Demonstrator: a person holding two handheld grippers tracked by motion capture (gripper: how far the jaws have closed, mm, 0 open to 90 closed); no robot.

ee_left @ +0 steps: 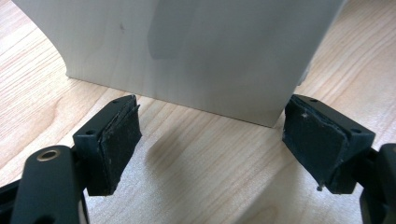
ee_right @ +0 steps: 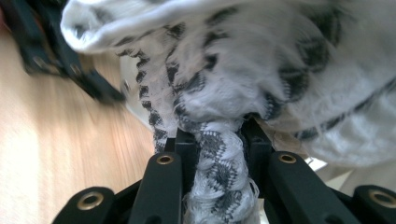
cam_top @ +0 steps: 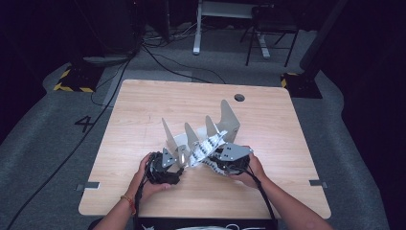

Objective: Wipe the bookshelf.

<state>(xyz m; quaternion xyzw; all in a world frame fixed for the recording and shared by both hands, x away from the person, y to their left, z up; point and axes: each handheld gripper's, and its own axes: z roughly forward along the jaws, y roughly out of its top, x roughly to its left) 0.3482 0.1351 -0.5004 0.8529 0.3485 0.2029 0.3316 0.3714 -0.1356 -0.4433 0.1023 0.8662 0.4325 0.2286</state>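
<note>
Floor number "4" (beside table).

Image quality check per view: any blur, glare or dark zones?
High view: table well lit, surroundings nearly black. Left gripper view: sharp, soft shadows on the wood under the divider rack. Right gripper view: patterned cloth soft-focused up close, the left gripper behind it motion-blurred.
</note>
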